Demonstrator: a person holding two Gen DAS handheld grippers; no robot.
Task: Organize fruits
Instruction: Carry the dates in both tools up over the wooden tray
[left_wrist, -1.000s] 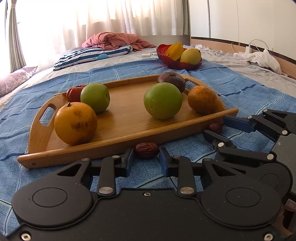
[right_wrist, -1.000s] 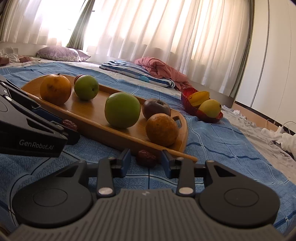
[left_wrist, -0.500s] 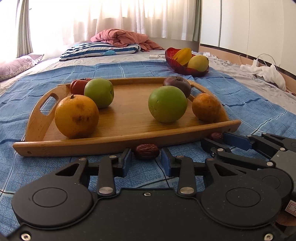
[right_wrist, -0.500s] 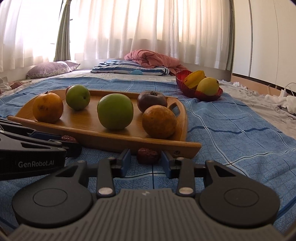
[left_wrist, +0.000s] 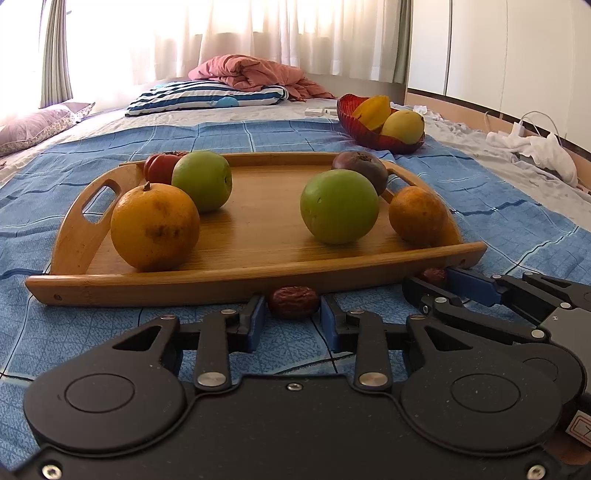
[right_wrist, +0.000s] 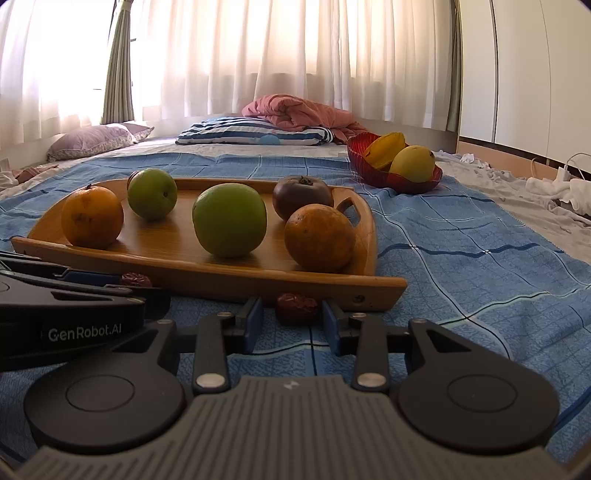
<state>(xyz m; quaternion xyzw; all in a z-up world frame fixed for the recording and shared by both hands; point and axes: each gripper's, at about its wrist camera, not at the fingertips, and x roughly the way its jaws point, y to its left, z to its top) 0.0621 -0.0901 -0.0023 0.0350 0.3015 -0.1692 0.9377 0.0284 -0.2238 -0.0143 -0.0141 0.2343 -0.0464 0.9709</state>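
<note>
blanket (left_wrist: 280, 136) blue checked | pillow (left_wrist: 207, 96) navy-white striped | bowl (right_wrist: 373, 171) red

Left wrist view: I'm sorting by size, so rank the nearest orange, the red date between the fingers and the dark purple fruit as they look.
1. Nearest orange, though nearness exaggerates it.
2. Dark purple fruit, partly hidden.
3. Red date.

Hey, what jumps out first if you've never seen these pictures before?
A wooden tray on the blue blanket holds oranges, green fruits and a dark one. Just before its near edge, each tool, left and right, has a red date between its open fingers. Behind sits a red bowl of yellow fruit.
</note>
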